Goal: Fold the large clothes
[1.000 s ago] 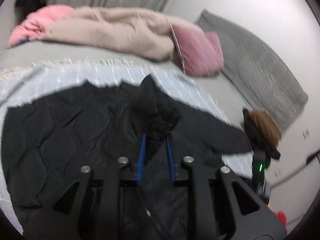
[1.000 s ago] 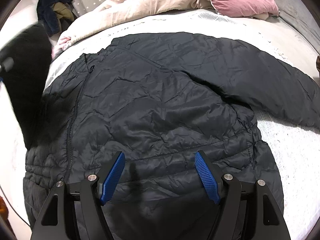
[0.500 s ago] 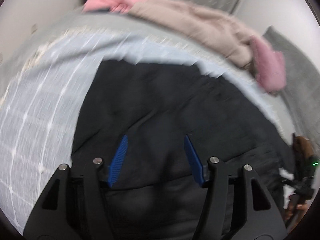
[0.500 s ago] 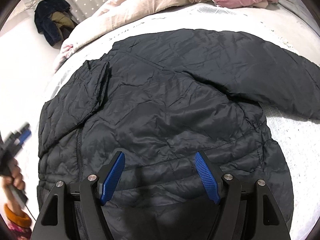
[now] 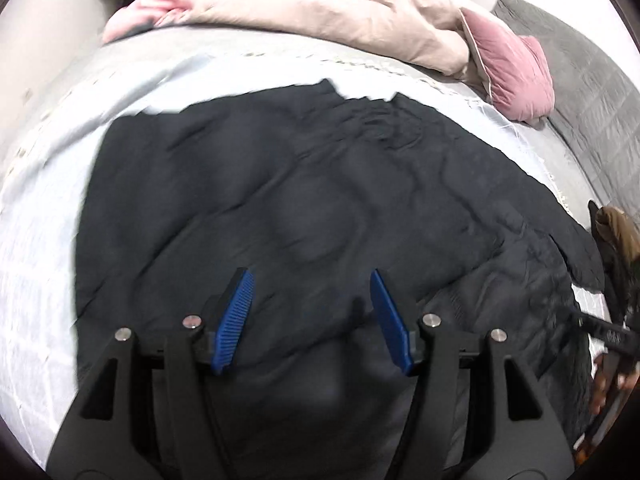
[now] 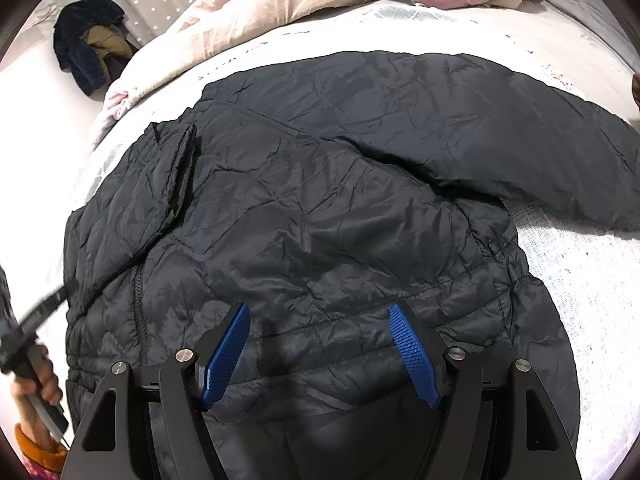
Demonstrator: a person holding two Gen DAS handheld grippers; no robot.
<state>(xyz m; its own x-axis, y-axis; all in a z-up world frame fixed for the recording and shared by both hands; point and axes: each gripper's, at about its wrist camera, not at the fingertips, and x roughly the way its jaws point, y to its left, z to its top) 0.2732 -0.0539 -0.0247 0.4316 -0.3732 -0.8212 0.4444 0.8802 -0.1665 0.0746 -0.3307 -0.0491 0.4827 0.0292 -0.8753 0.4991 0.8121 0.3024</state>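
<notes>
A large black quilted jacket [image 6: 320, 208] lies spread on the pale bedspread [image 6: 592, 280]. One sleeve is folded across its front at the left [image 6: 160, 192]; the other sleeve [image 6: 520, 152] stretches out to the right. The jacket also fills the left wrist view [image 5: 304, 208]. My right gripper [image 6: 320, 344] is open and empty, just above the jacket's hem. My left gripper [image 5: 310, 316] is open and empty, above the jacket body. It also shows at the left edge of the right wrist view [image 6: 36, 320].
A beige duvet [image 5: 340, 12] and a pink pillow [image 5: 516, 68] are piled at the far side of the bed. A grey padded headboard [image 5: 592, 80] is at the right. Dark clothes [image 6: 92, 48] hang by the curtain. The bedspread edge [image 5: 36, 184] is at the left.
My left gripper let go of the sleeve, which now lies folded across the jacket front, opened wide and drew back over the jacket body. My right gripper stayed open and nearly still.
</notes>
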